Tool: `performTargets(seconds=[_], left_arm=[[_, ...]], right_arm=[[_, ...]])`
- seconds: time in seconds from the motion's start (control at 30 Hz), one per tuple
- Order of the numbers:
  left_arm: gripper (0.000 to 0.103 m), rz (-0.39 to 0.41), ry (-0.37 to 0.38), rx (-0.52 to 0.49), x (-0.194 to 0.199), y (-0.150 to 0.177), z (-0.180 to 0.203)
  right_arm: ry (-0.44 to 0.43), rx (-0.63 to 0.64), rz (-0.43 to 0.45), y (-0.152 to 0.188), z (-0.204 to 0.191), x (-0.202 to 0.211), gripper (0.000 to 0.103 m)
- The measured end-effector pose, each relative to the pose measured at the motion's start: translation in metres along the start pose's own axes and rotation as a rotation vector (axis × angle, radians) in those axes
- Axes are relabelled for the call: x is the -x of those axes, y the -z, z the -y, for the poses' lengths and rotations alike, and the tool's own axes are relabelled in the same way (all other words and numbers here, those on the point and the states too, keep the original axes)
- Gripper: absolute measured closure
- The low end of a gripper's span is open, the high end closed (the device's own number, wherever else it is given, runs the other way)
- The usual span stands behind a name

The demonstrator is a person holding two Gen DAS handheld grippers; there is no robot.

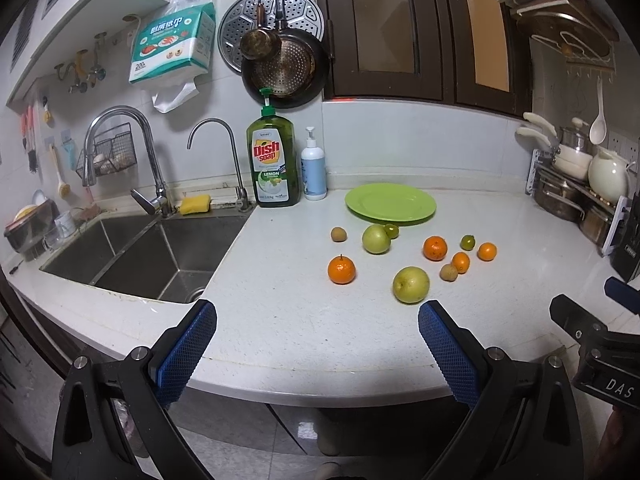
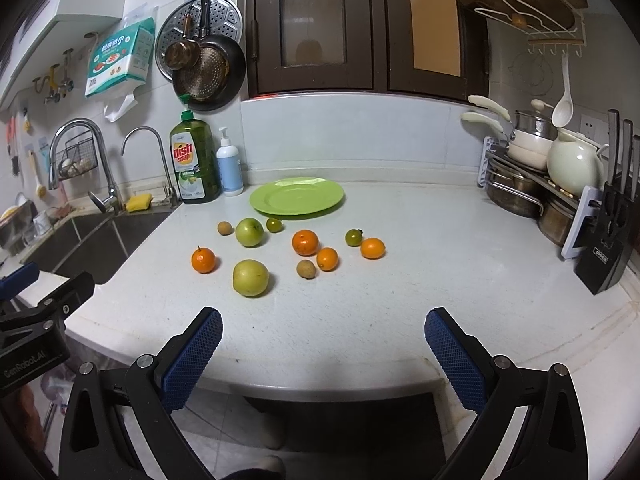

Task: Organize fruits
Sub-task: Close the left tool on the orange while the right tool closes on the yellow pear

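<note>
An empty green plate [image 1: 391,204] [image 2: 297,196] sits at the back of the white counter. Several fruits lie loose in front of it: two green apples [image 1: 411,285] [image 2: 250,277], [image 1: 376,239] [image 2: 249,232], oranges [image 1: 341,270] [image 2: 203,260], [image 1: 435,248] [image 2: 305,242], small kumquats [image 1: 487,251] [image 2: 372,248], small green citrus [image 1: 467,242] [image 2: 353,237] and brown longans [image 1: 338,234] [image 2: 305,269]. My left gripper [image 1: 318,330] is open and empty near the counter's front edge. My right gripper [image 2: 323,338] is open and empty, also at the front edge.
A steel sink [image 1: 136,256] with faucets lies to the left. A dish soap bottle [image 1: 273,160] and a white pump bottle [image 1: 313,170] stand by the wall. A rack of pots [image 2: 532,176] and a knife block [image 2: 608,236] stand at the right.
</note>
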State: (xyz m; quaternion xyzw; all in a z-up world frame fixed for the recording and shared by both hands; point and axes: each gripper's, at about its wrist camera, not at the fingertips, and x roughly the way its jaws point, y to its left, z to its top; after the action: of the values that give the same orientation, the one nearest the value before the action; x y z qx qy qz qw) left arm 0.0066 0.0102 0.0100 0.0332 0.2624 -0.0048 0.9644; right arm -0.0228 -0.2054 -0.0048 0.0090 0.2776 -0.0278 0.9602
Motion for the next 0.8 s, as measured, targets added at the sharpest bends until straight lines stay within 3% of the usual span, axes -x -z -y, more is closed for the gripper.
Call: performTargets(seconds=[0.3,0.8], left_arm=[[0.01,-0.033,0.02,-0.035,-0.036,-0.009,-0.012],[0.027,-0.161,0.181,-0.148,-0.153,-0.034,-0.017]], right_arm=[[-0.052,0.018,-0.036,-0.012,-0.019,-0.033,0.001],[-0.096,-0.004,-0.18,-0.039,-0.057,-0.136,0.018]])
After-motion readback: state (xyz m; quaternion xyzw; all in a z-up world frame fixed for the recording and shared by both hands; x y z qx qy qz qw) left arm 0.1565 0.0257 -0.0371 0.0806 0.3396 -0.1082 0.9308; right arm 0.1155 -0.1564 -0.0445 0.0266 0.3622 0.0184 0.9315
